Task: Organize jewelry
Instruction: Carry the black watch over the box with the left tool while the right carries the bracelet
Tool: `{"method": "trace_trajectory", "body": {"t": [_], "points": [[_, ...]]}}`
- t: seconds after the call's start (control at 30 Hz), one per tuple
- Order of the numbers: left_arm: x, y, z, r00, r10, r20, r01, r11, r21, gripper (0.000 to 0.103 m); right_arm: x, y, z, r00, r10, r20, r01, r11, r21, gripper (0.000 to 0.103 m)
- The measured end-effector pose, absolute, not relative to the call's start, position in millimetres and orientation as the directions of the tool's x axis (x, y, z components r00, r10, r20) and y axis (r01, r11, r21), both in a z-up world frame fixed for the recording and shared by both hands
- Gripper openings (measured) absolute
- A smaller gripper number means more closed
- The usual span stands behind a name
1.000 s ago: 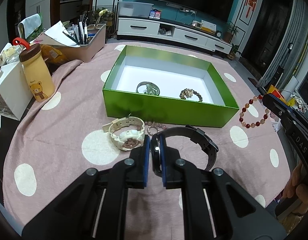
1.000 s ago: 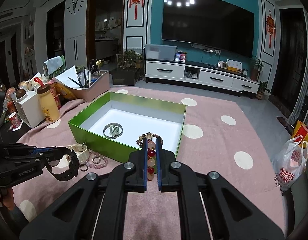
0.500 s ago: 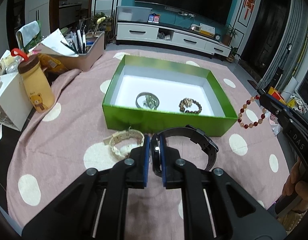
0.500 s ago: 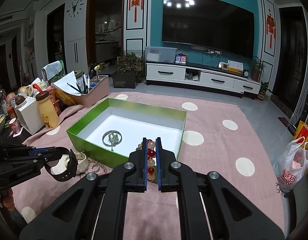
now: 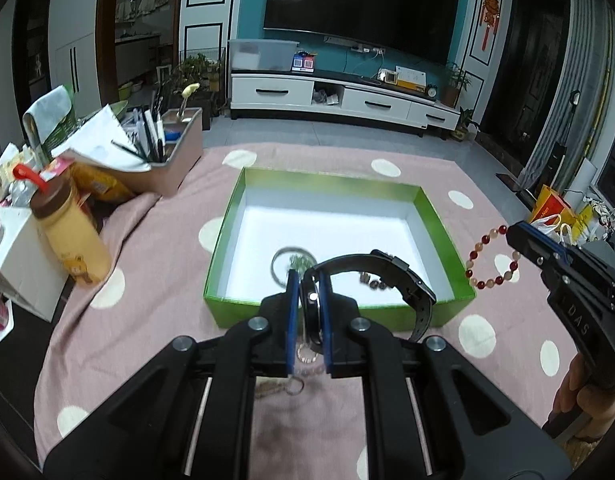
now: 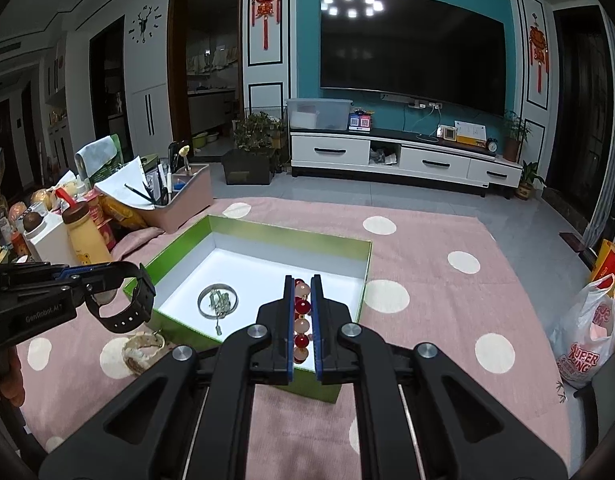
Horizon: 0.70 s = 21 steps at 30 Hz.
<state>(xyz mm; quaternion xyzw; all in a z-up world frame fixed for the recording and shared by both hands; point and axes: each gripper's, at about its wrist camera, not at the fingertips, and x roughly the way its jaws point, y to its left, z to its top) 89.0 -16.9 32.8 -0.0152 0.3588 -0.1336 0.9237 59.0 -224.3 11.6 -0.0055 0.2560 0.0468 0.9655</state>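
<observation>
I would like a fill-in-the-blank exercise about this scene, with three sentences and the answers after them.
1. The left tongs are shut on a black ____.
2. The right tongs hold a bracelet of red and pale ____.
3. The silver bangle lies inside the open box, whose outer walls are ____ in colour.

Missing words: watch; beads; green

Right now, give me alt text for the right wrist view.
The right gripper holds a red-and-pale bead bracelet above the open green box on a pink dotted cloth. At left, the left gripper holds a black watch.
</observation>
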Motion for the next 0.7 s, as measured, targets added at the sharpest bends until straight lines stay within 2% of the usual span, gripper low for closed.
{"method": "trace_trajectory", "body": {"t": [0.47, 0.7], "points": [[135.8, -40.2, 39.7, 0.714, -0.244, -0.656, 0.24, 0.966, -0.098, 0.01, 92.8, -232.4, 12.4, 0.859, 0.097, -0.503, -0.102, 0.995, 0.017, 0.007], [168.0, -47.8, 27.1, 0.698, -0.213, -0.684, 0.226, 0.971, -0.073, 0.009, 116.7, -245.4, 3.7, 0.836, 0.13, -0.533, -0.106, 0.991, 0.075, 0.007]]}}
